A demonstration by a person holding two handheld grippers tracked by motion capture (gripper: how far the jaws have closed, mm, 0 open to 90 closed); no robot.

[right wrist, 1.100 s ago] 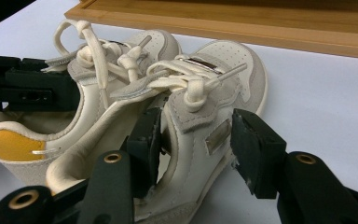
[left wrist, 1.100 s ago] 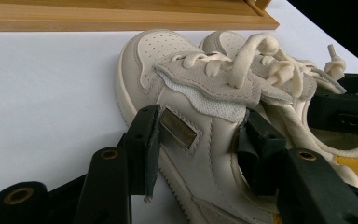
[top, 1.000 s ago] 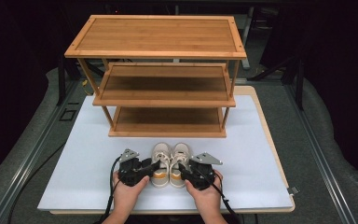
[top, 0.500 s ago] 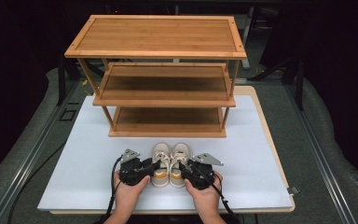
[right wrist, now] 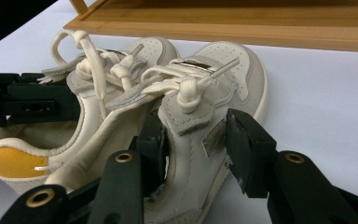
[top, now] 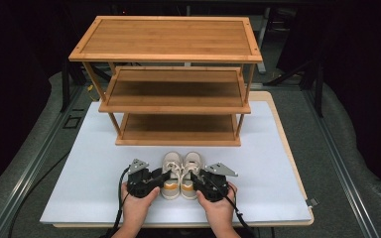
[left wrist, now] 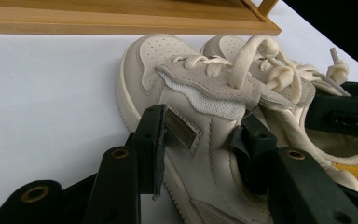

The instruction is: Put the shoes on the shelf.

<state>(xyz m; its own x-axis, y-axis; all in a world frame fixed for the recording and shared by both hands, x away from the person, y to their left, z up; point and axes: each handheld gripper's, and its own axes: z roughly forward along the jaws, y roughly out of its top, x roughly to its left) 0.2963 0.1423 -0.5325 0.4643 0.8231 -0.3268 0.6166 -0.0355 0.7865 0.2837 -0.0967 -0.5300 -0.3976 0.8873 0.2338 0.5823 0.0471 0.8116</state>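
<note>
A pair of small cream shoes with yellow heel linings stands on the white mat (top: 89, 168), toes toward the rack. My left gripper (top: 164, 174) (left wrist: 200, 140) is shut on the left shoe (top: 171, 166) (left wrist: 154, 60), one jaw on its outer side and the other inside by the tongue. My right gripper (top: 194, 177) (right wrist: 193, 140) is shut the same way on the right shoe (top: 192, 166) (right wrist: 233, 60). Both shoes rest on the mat and touch each other. The laces lie loose across both tongues.
A three-tier bamboo shoe rack (top: 168, 39) stands just beyond the shoes, with its lowest shelf (top: 178, 126) a short way ahead of the toes. The mat lies on a wooden table (top: 290, 148), with dark floor and cables around it.
Both hands have edged slightly inward against the shoes. The shoes have stayed in the same spot on the mat.
</note>
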